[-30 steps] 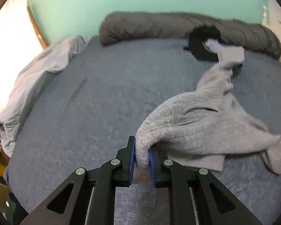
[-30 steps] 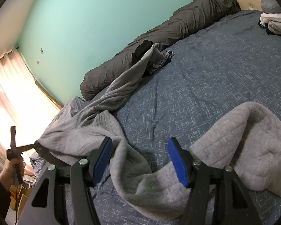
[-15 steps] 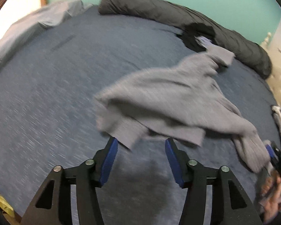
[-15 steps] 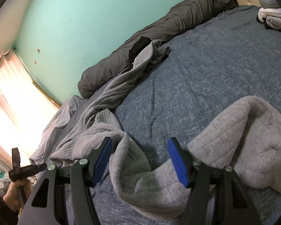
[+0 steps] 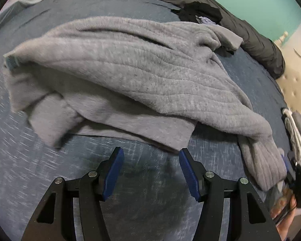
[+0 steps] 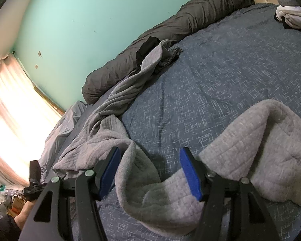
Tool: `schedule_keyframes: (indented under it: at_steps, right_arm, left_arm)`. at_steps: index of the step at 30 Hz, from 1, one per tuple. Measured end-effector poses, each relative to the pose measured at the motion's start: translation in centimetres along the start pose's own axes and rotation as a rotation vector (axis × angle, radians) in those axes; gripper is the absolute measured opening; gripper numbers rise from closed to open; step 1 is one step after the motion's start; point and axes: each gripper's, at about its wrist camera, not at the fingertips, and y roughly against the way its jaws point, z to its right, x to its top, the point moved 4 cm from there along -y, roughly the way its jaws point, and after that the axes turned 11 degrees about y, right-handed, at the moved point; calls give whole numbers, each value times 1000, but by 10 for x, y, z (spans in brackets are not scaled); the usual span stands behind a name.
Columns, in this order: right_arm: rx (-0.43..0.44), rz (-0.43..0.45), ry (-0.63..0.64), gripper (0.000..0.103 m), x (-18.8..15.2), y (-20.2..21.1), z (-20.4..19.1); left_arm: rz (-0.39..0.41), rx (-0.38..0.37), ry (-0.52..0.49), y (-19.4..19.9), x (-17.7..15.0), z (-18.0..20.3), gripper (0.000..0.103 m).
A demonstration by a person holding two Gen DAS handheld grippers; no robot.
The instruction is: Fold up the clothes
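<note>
A grey fleece sweater lies crumpled and stretched across the blue bedspread. My left gripper is open and empty, just short of the sweater's near hem. My right gripper is open, with a sleeve of the same sweater draped in a loop between and under its fingers. The right gripper also shows at the far right of the left wrist view, at the sleeve end.
A rolled dark grey duvet lies along the far side by the teal wall. Black clothing sits by it. White and grey clothes lie near the beige headboard. A light sheet hangs at the bed's window side.
My left gripper let go of the sweater, opened, and drew back; the sweater dropped flatter onto the bed. The right gripper stayed open over the sleeve.
</note>
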Motion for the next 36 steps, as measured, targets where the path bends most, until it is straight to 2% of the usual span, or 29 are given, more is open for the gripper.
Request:
schedule_keyframes:
  at_steps: [6,9,11,12,13,14,15,17,19,24,31,36]
  right_arm:
    - [-1,-1,-4,63,1,-1,2]
    - [-2,-4,-5,63,0,-1,2]
    - [-3,-6,-4,63,0,-1,2]
    - [-4,-7,-3,63,0,-2,2]
    - [-4,-7,-3,63,0,-2,2]
    - [-4,-7,-4,63,0,-2,2]
    - [-4,-8,-4,63,0,-2,2]
    - [-3,-9,-7,63,0,-3,3]
    - [-3,-9,-7,63,1,-3,3]
    - [-9,-11,7,63,0,-2,1]
    - [-27,-31,47,63,-5,6,-8]
    - [8,-59,82,63,-10,13,-29]
  left_arm:
    - [-1,-41,-22,-8,-9,22,64]
    - [-1,-40,-15,-17,-5,26,66]
    - [5,-9,-32,-23,-2,28,66]
    - [9,6,-43,-24,-1,29,61]
    - [9,14,-56,-26,0,30,49]
    - [10,22,-61,-27,1,30,43]
    - [10,30,-66,-28,3,30,33]
    - [0,11,-68,-28,5,30,22]
    - [3,1,-76,-22,7,30,5]
    - [54,-8,-114,16,18,29,3]
    - [116,23,-153,77,23,3,2]
    - [160,46,-181,120,26,-16,2]
